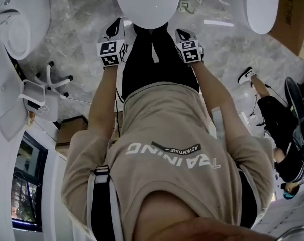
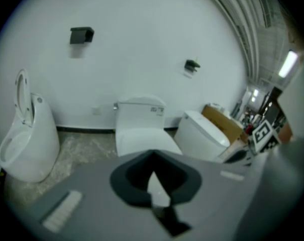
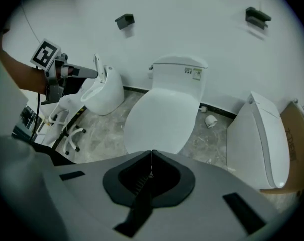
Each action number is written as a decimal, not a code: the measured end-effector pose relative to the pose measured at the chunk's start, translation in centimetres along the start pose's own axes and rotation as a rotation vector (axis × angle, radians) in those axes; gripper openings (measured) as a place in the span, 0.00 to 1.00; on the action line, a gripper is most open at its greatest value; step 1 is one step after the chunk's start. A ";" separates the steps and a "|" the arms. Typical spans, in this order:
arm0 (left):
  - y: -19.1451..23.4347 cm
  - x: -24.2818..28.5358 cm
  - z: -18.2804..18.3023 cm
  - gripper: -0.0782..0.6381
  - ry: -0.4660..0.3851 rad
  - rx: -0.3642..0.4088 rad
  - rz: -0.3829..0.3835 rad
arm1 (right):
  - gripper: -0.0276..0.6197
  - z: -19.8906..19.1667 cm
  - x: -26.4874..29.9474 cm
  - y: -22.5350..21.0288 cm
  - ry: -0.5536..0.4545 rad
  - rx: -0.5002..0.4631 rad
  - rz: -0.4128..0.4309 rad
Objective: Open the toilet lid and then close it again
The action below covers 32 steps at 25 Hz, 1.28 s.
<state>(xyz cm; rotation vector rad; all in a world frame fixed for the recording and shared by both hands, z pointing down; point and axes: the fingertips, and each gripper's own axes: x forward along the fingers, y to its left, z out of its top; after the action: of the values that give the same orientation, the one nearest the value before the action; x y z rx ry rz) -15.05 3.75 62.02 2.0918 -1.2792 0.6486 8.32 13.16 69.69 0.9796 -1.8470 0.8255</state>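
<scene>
The white toilet stands against the wall with its oval lid point(image 3: 164, 117) down flat over the seat and its tank point(image 3: 179, 77) behind. From the left gripper view the same lid point(image 2: 141, 139) lies just past the jaws. My left gripper point(image 2: 153, 155) is shut with nothing between its jaws, short of the lid's front edge. My right gripper point(image 3: 152, 152) is also shut and empty, pointing steeply down near the lid's front rim. In the head view the lid point(image 1: 146, 4) lies just beyond both marker cubes, left point(image 1: 111, 51) and right point(image 1: 189, 50). Neither gripper visibly touches it.
A second toilet with its lid raised point(image 3: 104, 92) stands to the left, a third with a closed lid point(image 3: 262, 144) to the right, and a cardboard box point(image 2: 224, 122) beyond that. A paper roll point(image 3: 210, 120) lies on the floor by the wall. A white chair base point(image 3: 71, 134) sits at the left.
</scene>
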 end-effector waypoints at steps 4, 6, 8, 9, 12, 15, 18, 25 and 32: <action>1.3 3.9 -5.4 0.12 0.073 -0.107 0.013 | 0.06 -2.1 4.0 -0.8 0.073 -0.007 0.046; 1.7 6.1 -8.1 0.12 0.108 -0.131 0.030 | 0.06 -2.6 6.2 -2.1 0.086 -0.014 0.062; 2.3 8.5 -10.6 0.12 0.138 -0.168 0.044 | 0.06 -3.2 8.7 -3.6 0.101 -0.045 0.058; 2.8 9.4 -11.8 0.12 0.150 -0.191 0.051 | 0.06 -3.5 9.8 -4.3 0.110 -0.062 0.052; 3.8 11.2 -15.0 0.12 0.199 -0.242 0.076 | 0.06 -5.1 12.6 -6.1 0.134 -0.071 0.043; 3.4 12.0 -17.5 0.12 0.250 -0.263 0.080 | 0.06 -6.3 14.1 -7.4 0.134 -0.067 0.060; 2.9 11.9 -18.9 0.12 0.264 -0.311 0.073 | 0.06 -6.4 14.5 -7.7 0.113 -0.057 0.089; 1.8 13.4 -21.0 0.23 0.276 -0.477 0.029 | 0.06 -6.1 15.9 -7.8 0.081 0.029 0.138; 1.7 13.3 -20.2 0.26 0.257 -0.637 -0.023 | 0.06 -5.0 14.4 -7.2 0.047 0.056 0.152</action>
<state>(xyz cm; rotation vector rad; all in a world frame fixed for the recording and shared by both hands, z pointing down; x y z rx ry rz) -12.97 9.22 85.57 1.4494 -1.1246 0.4085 11.95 9.62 85.77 0.8544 -1.8844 0.9876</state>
